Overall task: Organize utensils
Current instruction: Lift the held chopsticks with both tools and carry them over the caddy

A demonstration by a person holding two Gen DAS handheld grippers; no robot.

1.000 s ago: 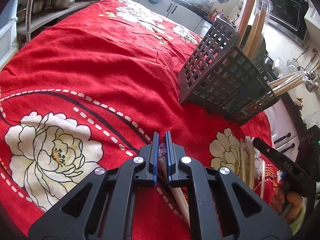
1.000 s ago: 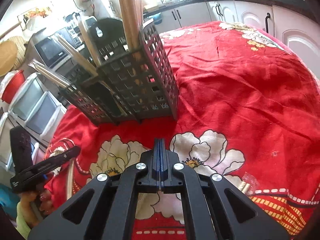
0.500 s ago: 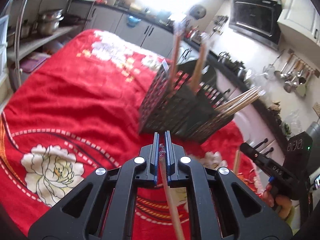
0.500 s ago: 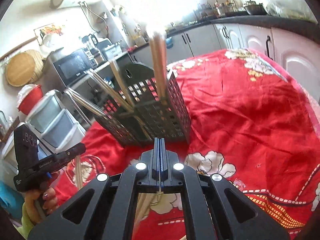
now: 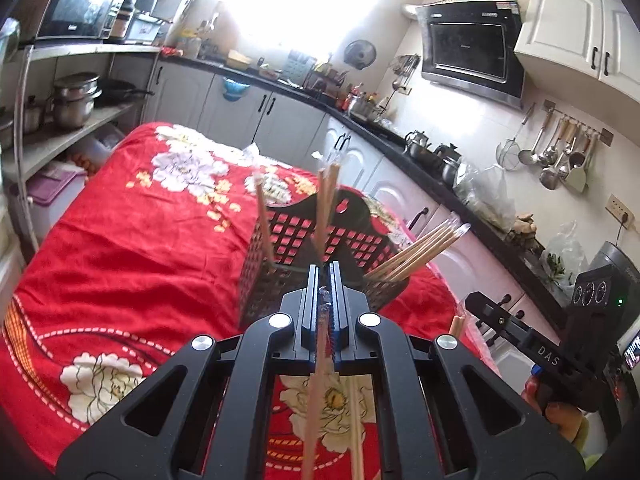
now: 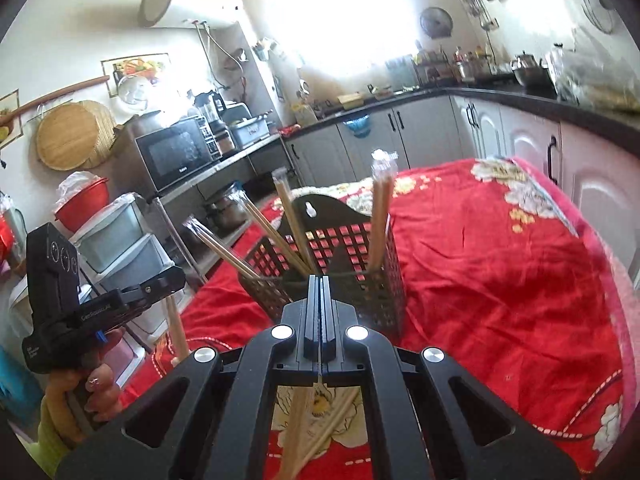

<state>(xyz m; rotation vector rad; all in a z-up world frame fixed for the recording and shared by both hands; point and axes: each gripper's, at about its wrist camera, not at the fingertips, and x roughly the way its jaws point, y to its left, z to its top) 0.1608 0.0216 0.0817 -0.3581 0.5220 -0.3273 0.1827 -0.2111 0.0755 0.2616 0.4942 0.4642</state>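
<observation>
gripping wrapped chopsticks (image 5: 320,364) hanging downward, the left gripper (image 5: 324,280) sits just short of the basket (image 5: 312,248); the right gripper (image 6: 320,284) clamps another pair (image 6: 308,424).

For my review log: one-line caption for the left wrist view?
Left gripper holds wrapped chopsticks before the black basket.

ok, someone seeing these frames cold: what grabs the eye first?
The bright red floral tablecloth fills the middle of both views. On it stands a black lattice utensil basket with wrapped chopsticks sticking up and fanning out of its compartments. Nearest the lens, the left gripper is shut on a wrapped chopstick pair, and the right gripper also pinches a pair that hangs below it.
</observation>
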